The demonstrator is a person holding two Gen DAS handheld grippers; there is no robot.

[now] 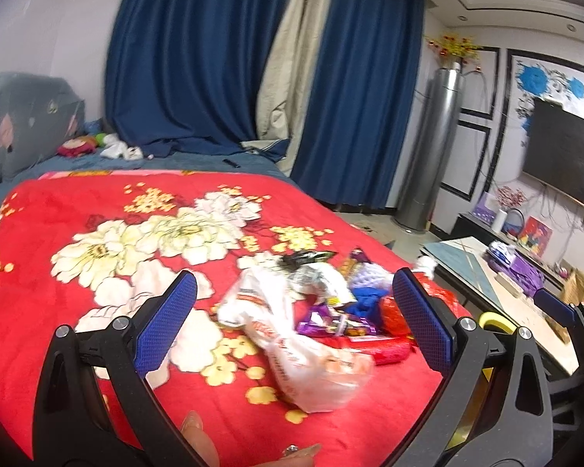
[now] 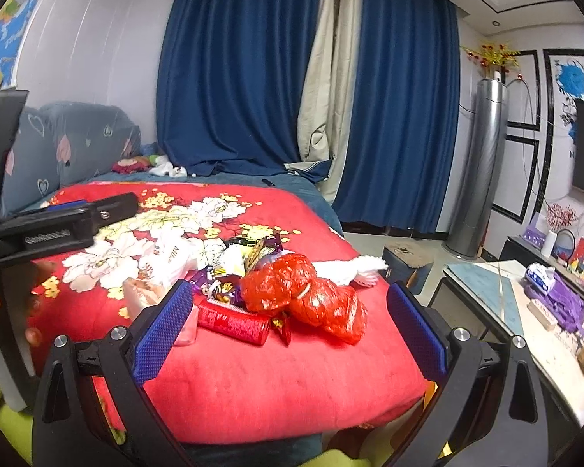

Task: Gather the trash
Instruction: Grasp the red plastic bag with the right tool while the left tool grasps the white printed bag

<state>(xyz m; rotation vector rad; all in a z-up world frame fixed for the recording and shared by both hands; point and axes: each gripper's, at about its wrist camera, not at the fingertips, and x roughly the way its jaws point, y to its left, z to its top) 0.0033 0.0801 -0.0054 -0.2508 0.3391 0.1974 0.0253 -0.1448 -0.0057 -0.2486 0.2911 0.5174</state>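
Observation:
A pile of trash lies on a red flowered blanket [image 1: 97, 202] near its right corner. In the left wrist view I see a white plastic bag [image 1: 292, 334], purple wrappers [image 1: 331, 321], a foil packet [image 1: 327, 278] and a red wrapper [image 1: 391, 350]. In the right wrist view a crumpled red plastic bag [image 2: 307, 299] and a red tube-shaped packet [image 2: 233, 321] lie in front, with wrappers [image 2: 249, 260] and the white bag [image 2: 171, 260] behind. My left gripper [image 1: 292, 319] is open above the pile. My right gripper [image 2: 290, 323] is open, just short of the red bag.
A low table [image 2: 498, 292] with purple cloth and boxes stands right of the bed. Blue curtains [image 2: 233, 70], a tall grey air conditioner [image 2: 482, 163], a wall television [image 1: 564, 151] and a padded headboard [image 1: 23, 116] surround the bed. The left gripper's body [image 2: 58, 225] shows at the left.

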